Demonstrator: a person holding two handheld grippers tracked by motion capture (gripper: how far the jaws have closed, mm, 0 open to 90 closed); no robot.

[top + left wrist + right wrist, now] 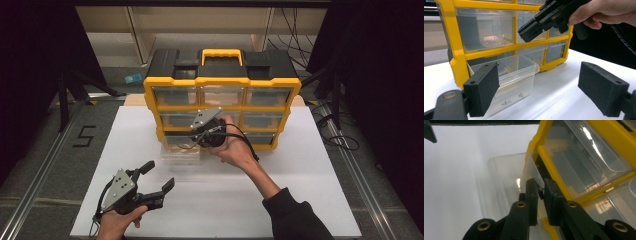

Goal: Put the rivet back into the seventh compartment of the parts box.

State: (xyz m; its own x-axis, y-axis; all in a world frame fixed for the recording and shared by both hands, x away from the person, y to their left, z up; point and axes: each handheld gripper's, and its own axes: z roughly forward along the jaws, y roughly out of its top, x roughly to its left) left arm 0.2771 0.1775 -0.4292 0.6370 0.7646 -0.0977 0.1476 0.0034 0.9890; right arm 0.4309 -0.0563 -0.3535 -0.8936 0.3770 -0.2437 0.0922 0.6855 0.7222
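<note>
The left gripper [159, 175] rests low on the white table [300, 200], jaws spread wide and holding nothing, its hand [117, 222] gripping from below; the clear drawer [506, 75] lies ahead of it, pulled out of the yellow organizer [222, 80]. The right gripper [540, 191] hovers above that drawer, jaws nearly shut on a small dark screw [539, 188], the right hand [232, 147] reaching forward with the wrist tilted down.
</note>
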